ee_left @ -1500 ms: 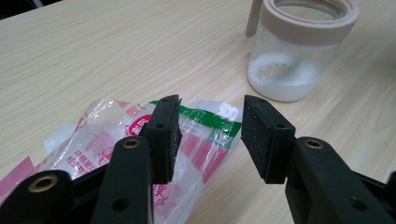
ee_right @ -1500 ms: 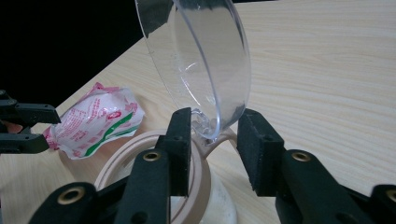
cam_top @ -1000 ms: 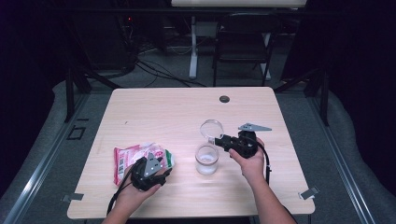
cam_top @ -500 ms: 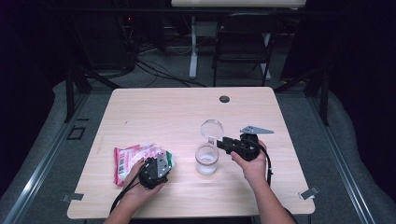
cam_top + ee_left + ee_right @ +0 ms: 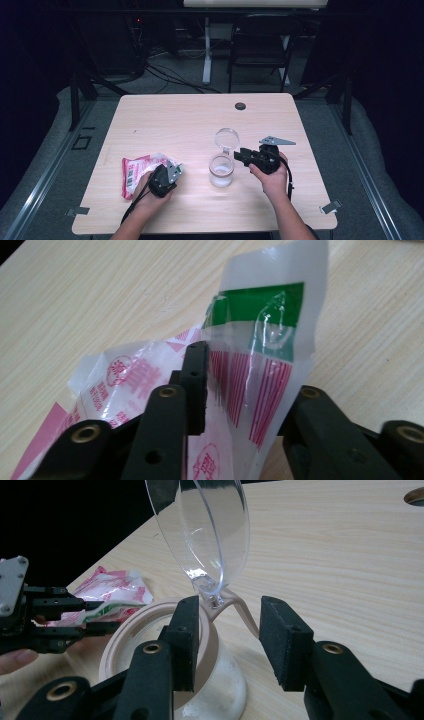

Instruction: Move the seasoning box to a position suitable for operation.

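Table (image 5: 200, 120) before you. Jar (image 5: 221, 171) stands near its middle, toward your edge; its lid (image 5: 227, 137) is hinged up behind it. Packet (image 5: 142, 167) lies left of the jar, well apart, your left gripper (image 5: 172, 172) on its right end. Your right gripper (image 5: 242, 155) sits just right of the jar. Round insert (image 5: 240, 106) at the far edge.

- High view: fixed above the person's side, facing forward and down; whole desk (image 5: 190, 120) seen from afar.
- Left gripper view: rides the gripper, looks along its jaws, very close on packet (image 5: 240, 365).
- Right gripper view: along its own jaws, close on jar (image 5: 160, 630); shares packet (image 5: 117, 592) with the left one.
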`<state>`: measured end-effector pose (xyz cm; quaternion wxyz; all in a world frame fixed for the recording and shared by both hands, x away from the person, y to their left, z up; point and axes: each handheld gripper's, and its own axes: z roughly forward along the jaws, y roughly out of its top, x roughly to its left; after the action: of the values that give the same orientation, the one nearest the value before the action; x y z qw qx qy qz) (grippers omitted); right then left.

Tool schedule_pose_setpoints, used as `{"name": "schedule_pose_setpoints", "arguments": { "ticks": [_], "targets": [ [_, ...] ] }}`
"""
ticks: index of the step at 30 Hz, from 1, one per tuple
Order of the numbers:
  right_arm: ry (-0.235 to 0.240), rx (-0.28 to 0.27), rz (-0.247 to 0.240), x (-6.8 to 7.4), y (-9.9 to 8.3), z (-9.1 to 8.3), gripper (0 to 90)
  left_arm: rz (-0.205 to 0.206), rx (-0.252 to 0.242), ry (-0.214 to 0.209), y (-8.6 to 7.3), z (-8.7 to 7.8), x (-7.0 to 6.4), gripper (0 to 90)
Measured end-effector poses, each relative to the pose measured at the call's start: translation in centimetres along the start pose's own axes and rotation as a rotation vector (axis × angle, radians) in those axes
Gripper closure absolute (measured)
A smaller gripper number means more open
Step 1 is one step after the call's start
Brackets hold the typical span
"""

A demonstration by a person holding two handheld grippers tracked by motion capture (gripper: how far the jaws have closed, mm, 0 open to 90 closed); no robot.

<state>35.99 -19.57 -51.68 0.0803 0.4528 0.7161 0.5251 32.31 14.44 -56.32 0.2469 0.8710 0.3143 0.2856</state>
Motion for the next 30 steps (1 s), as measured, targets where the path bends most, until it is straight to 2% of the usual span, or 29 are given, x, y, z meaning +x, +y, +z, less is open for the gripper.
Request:
{"name": "schedule_pose_setpoints", "arguments": {
  "ticks": [1,6,8,12,15,21,28,30],
  "targets": [
    [0.001,0.001,0.0,0.0,0.0,0.0,60.1,-0.011,-0.001,-0.002,0.0,0.0,0.2,74.4],
    [0.005,0.007,-0.003,0.1,0.0,0.1,60.2,-0.13,-0.022,-0.057,-0.5,-0.2,1.8,86.1],
    [0.004,0.007,-0.004,0.1,0.0,0.1,60.2,-0.182,-0.035,-0.082,-0.6,-0.4,2.4,87.5],
    [0.004,0.006,-0.002,0.0,0.0,0.0,60.2,-0.252,-0.067,-0.119,-0.9,-0.9,3.3,88.7],
    [0.005,0.005,-0.003,0.1,-0.1,0.1,60.2,-0.279,-0.082,-0.126,-0.9,-1.5,3.8,89.2],
    [0.008,0.005,-0.003,0.1,-0.1,0.2,60.3,-0.302,-0.105,-0.134,-1.1,-2.8,4.8,90.0],
    [0.006,0.011,-0.007,0.2,-0.1,0.2,60.2,-0.365,-0.149,-0.157,-1.7,-4.6,6.3,90.0],
    [0.006,0.014,-0.005,0.2,-0.1,0.2,60.2,-0.371,-0.152,-0.162,-1.7,-5.1,6.7,90.0]
  ]
}}
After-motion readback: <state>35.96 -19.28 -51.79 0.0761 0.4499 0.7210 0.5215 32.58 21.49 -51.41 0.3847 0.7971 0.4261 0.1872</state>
